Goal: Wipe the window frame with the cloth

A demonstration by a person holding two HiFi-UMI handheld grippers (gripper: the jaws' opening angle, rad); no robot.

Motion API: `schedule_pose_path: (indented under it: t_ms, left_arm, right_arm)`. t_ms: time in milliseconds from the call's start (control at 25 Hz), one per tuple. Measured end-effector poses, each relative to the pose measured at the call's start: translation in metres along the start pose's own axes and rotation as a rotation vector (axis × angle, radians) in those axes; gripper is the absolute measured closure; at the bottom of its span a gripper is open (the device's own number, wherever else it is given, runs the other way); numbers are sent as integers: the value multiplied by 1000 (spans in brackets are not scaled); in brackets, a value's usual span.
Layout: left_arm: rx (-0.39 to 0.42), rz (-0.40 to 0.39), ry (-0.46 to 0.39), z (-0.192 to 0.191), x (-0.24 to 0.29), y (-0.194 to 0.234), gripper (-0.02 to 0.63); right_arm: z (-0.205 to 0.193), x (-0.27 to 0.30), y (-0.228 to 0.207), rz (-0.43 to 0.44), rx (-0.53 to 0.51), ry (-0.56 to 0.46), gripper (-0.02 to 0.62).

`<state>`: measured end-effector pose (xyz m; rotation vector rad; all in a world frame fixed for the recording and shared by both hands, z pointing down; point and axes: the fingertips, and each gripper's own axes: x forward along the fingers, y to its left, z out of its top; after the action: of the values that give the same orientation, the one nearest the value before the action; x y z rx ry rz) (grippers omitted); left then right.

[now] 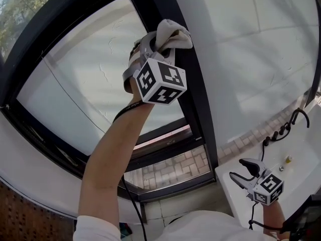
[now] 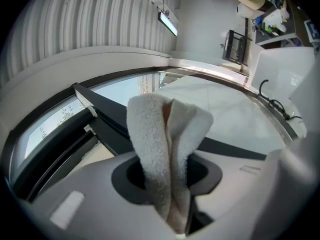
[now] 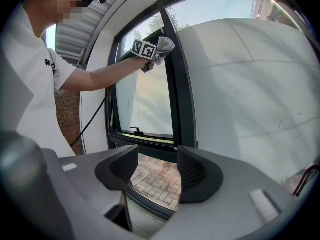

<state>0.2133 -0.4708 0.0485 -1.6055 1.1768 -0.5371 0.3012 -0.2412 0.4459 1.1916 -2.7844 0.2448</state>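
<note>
White cloth (image 1: 175,33) clamped in our left claw (image 2: 167,178), up at dark frame (image 1: 197,100); right claw (image 3: 155,173) wide, empty. Risk we see: cloth slips, bare claw scrapes frame.

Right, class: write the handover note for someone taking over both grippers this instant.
Left gripper: shut on the cloth, held up at the upper part of the dark upright bar of the window frame.
Right gripper: open, empty, held low.
Done: no telling how much is wiped.
Left: probably wipe down the bar, then the lower rails.
</note>
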Motion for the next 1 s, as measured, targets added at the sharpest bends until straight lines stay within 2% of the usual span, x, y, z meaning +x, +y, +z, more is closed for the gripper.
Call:
schedule_pose_path:
  t_ms: [360,840,1000]
  left_arm:
    - [53,-59,36,-25,-14,-67,469]
    - [52,-141,82,-69,-39,-175,468]
    - [73,-174,96,-84,-47,-212,469]
  right_arm:
    - [-2,-1,5,7,0,1,348]
    - [-6,-8,5,1,7,15,348]
    - [-9,-9,0,-5,12,26,348]
